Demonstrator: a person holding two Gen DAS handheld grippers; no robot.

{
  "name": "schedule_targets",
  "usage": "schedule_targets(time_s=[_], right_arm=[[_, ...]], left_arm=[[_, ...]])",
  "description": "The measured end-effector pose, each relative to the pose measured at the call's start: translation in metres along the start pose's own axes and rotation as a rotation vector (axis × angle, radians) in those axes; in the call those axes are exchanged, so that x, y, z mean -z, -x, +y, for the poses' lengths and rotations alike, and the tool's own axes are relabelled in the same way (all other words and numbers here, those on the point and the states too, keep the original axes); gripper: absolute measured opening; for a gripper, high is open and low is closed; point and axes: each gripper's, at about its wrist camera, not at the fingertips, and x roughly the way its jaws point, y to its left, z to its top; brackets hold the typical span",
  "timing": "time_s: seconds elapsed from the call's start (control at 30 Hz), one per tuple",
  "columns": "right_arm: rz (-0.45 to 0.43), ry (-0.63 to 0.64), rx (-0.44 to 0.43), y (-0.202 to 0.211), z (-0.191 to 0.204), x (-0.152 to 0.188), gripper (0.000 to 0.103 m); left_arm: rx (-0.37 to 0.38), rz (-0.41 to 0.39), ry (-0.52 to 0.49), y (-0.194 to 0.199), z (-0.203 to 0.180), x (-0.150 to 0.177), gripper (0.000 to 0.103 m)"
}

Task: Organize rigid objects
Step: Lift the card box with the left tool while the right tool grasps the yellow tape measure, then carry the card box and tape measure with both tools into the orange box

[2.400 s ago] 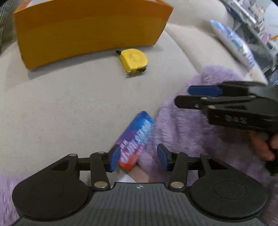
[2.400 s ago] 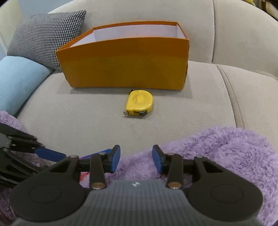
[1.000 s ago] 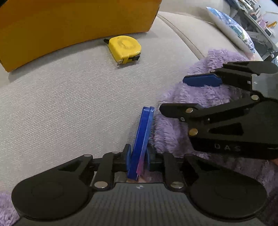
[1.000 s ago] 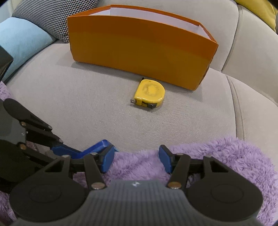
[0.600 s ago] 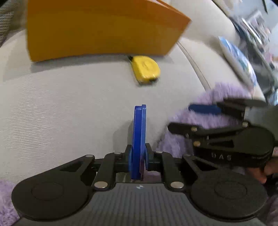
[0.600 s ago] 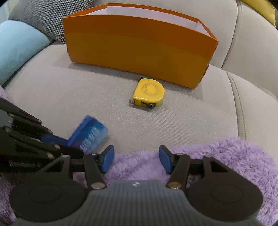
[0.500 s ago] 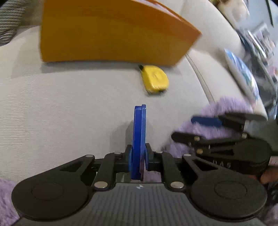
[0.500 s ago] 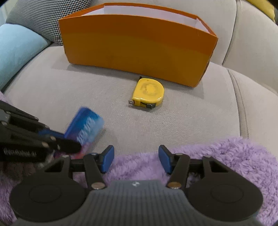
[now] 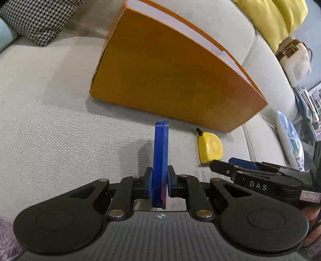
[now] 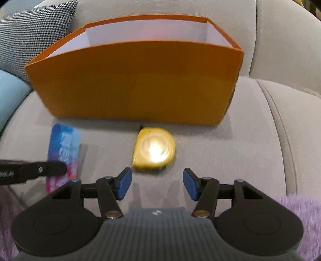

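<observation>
In left gripper, flat blue case, edge-on

Houndstooth pillow, grey sofa

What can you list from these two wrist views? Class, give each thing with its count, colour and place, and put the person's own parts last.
Box: one, orange with white inside, open-topped, at the back of the sofa seat.
Tape measure: one, yellow, on the seat in front of the box.
Flat case: one, blue edge with a printed blue-pink face, clamped edge-up.
Houndstooth cushion: one, black-white, left of the box.
Light blue cushion: one, far left.
Fuzzy blanket: one, purple, near edge.
Sofa: one, beige-grey.
Left gripper: black with blue pads, shut on the case.
Right gripper: same colours, open, just short of the tape measure.
</observation>
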Motion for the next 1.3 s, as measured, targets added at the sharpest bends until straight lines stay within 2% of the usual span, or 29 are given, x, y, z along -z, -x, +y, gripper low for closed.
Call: schedule_targets(time_s=[0.13,0.5,0.63,0.8,0.9,1.07,1.3], right_arm=[[0.004,-0.040,-0.026,-0.011,-0.006,-0.004,0.065],[0.008,-0.106,-0.093,-0.031,-0.012,-0.025,0.067],[0.007,-0.055,-0.046,-0.035,-0.004,-0.024,0.058],[0.002,-0.021,-0.041,-0.035,0.001,-0.021,0.057],[-0.001,-0.007,-0.037,-0.034,0.003,-0.019,0.057],[0.005,0.014,-0.063,-0.024,0.006,-0.017,0.057],[-0.027,0.079,-0.106,0.016,0.001,-0.023,0.057]], left_arm=[[0.002,0.007,0.020,-0.008,0.006,-0.005,0.015],[0.009,0.000,0.055,-0.009,0.015,-0.005,0.016],[-0.001,0.017,0.082,-0.015,0.013,-0.006,0.019],[-0.025,0.023,0.077,-0.024,0.006,-0.010,0.021],[-0.021,0.017,0.062,-0.025,0.003,-0.010,0.015],[-0.040,0.009,0.026,-0.017,-0.002,-0.005,0.015],[0.001,-0.028,0.017,0.018,-0.012,-0.002,0.015]])
